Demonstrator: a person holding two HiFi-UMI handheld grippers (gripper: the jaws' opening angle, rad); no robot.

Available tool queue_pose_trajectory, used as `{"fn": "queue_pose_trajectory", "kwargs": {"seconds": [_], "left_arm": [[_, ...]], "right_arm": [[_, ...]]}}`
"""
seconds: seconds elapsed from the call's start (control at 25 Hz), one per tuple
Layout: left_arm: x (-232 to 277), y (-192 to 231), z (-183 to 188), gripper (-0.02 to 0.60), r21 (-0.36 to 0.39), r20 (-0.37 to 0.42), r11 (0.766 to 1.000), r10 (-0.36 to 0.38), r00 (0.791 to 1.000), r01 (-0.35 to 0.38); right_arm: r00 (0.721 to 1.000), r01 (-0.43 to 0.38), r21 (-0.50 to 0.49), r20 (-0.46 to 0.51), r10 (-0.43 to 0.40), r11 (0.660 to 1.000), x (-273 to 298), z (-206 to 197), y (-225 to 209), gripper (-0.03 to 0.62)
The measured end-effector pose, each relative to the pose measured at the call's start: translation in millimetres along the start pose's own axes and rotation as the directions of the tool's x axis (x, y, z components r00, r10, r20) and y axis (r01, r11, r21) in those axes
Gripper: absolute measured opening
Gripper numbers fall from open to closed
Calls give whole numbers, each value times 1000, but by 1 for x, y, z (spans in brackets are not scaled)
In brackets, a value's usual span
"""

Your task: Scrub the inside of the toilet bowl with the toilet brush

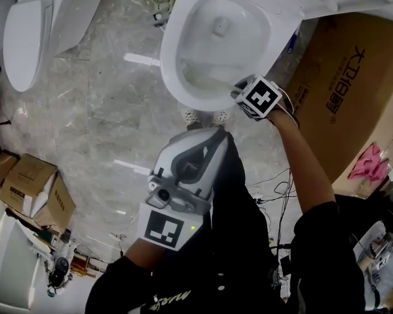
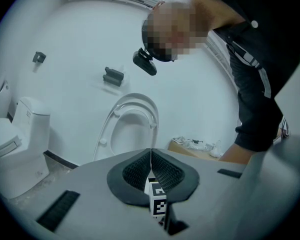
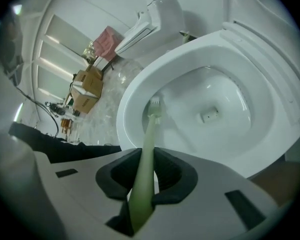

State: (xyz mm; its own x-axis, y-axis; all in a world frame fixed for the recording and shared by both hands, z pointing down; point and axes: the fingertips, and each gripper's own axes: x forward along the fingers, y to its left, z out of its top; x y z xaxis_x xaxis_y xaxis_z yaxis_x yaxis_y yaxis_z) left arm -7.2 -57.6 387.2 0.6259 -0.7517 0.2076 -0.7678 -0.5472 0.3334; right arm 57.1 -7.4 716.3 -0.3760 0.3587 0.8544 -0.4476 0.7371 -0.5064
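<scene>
right gripper (image 3: 148,160) clamps toilet brush (image 3: 148,136) (pale green handle) | bristle end inside toilet bowl (image 3: 126,115) | left gripper (image 2: 150,156) jaws pressed together, empty

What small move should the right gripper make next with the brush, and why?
Probably sweep the brush head down the inner wall of the toilet bowl. The right gripper is shut on the toilet brush, whose head sits high, just under the rim, with the basin below it.

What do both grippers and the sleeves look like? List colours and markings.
Left gripper: grey shell, dark ribbed pads, black-and-white square marker. Right gripper: same grey shell, white marker cube with black squares. Black short sleeve on the right arm.
</scene>
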Motion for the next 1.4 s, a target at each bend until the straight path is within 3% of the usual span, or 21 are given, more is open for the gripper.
{"fn": "queue_pose_trajectory", "kwargs": {"seconds": [0.44,0.72,0.92,1.12,1.4], "left_arm": [[2,3,0,26,3,-1,1000,3,1000,-3],[1,2,-4,26,-15,-6,1000,4,1000,-4],[1,2,-7,26,-20,-9,1000,6,1000,-6],[-4,13,-1,26,-8,4,999,53,999,-53],[-7,22,6,26,6,20,998,65,998,-65]], "right_arm": [[971,76,239,202,-126,968,13,23,-13,86],[926,68,463,301,-229,884,4,51,-36,86],[900,95,521,319,-296,848,-5,66,-55,86],[876,142,543,320,-360,828,-11,69,-70,86],[834,137,628,345,-432,766,-18,73,-84,86]]}}
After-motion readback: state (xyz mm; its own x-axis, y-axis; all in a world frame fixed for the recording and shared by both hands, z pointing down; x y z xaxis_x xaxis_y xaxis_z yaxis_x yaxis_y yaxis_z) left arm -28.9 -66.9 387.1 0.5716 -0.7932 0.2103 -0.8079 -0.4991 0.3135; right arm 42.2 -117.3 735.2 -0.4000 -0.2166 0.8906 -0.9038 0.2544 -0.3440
